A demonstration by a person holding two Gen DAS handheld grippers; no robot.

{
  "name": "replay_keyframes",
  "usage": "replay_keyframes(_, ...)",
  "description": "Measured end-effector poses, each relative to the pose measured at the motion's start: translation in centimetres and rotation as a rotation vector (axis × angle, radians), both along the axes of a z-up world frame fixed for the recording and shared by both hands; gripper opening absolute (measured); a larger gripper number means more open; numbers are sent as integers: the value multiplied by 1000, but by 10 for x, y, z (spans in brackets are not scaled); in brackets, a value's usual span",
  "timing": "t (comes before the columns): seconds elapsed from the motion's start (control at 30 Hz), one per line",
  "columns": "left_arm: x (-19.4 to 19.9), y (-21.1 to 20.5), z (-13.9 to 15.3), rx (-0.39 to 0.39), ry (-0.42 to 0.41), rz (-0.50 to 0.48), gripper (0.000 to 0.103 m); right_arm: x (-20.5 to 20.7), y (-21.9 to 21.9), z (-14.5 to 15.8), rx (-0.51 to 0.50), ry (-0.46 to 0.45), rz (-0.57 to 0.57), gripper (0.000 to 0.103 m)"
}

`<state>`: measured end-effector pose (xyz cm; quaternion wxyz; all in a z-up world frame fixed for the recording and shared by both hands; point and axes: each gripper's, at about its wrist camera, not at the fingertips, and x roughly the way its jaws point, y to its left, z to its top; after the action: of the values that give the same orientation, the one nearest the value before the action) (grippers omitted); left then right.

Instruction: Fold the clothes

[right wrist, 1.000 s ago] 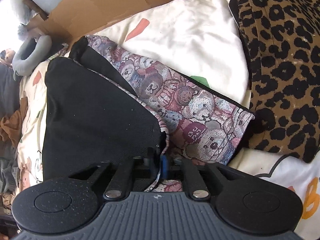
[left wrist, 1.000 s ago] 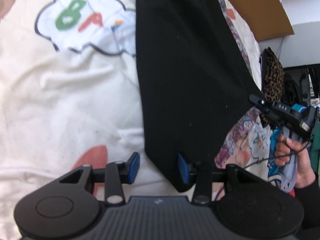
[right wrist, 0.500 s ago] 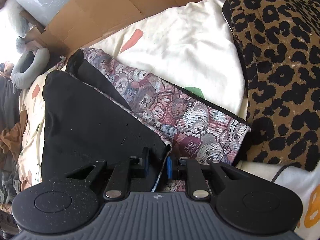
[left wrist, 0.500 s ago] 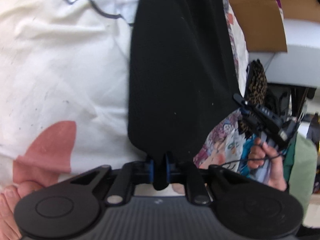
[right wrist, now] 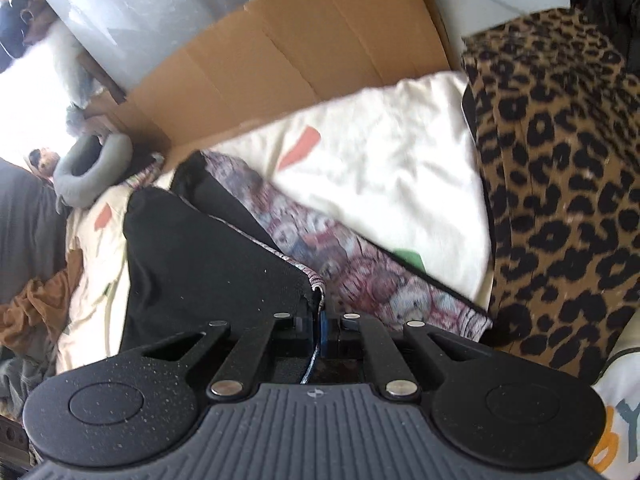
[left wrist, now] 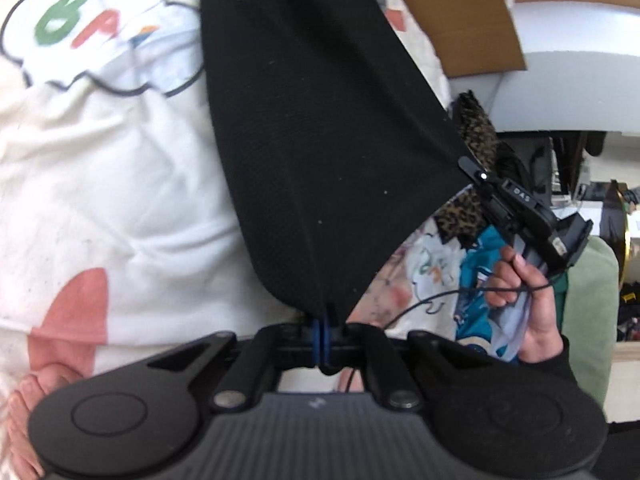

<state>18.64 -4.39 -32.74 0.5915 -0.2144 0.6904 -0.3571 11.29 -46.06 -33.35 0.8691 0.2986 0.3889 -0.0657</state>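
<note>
Pinching, left claw: my left gripper has its blue pads pressed together on the near corner of the black garment, at 6 o'clock in the left wrist view.
Pinching, right claw: my right gripper is clamped on another corner, where the black lining meets the bear-print face; seen from the left wrist it sits at 3 o'clock, held by the person's hand.
Why two corners: I judge both grips span one edge, so the cloth hangs taut between them and can be carried over as a flat flap rather than a bunch.
Garment position: the black side faces up and runs from my left claw toward 12 o'clock; the far part rests on the cream bedsheet, the near edge is lifted. In the right wrist view the printed layer lies beneath the black one, toward 1 o'clock.
Stage: a fold looks to be in hand; whether this flap is being laid over or opened back I cannot settle from this moment.
Surroundings: leopard-print cloth at 2 o'clock of the right view, near the garment's edge; cardboard box at 12 o'clock.
Risk: the thin corner bite may slip if the two claws pull apart unevenly.
</note>
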Motion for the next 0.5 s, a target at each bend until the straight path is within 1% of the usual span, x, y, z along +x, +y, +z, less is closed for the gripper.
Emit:
replay_keyframes(0.23,-2,-19,9,-37,4,-40,2,-8,-11,21,-15,-40,-25,1)
replay_keyframes(0.33,-1,-23,8,-49,7,-57,2,-13,-19,18,-20,-31,-46,1)
replay_keyframes(0.5,-1,-39,-3,-47,17,-76,2,-21,-34,7,-20,-1,-88,1)
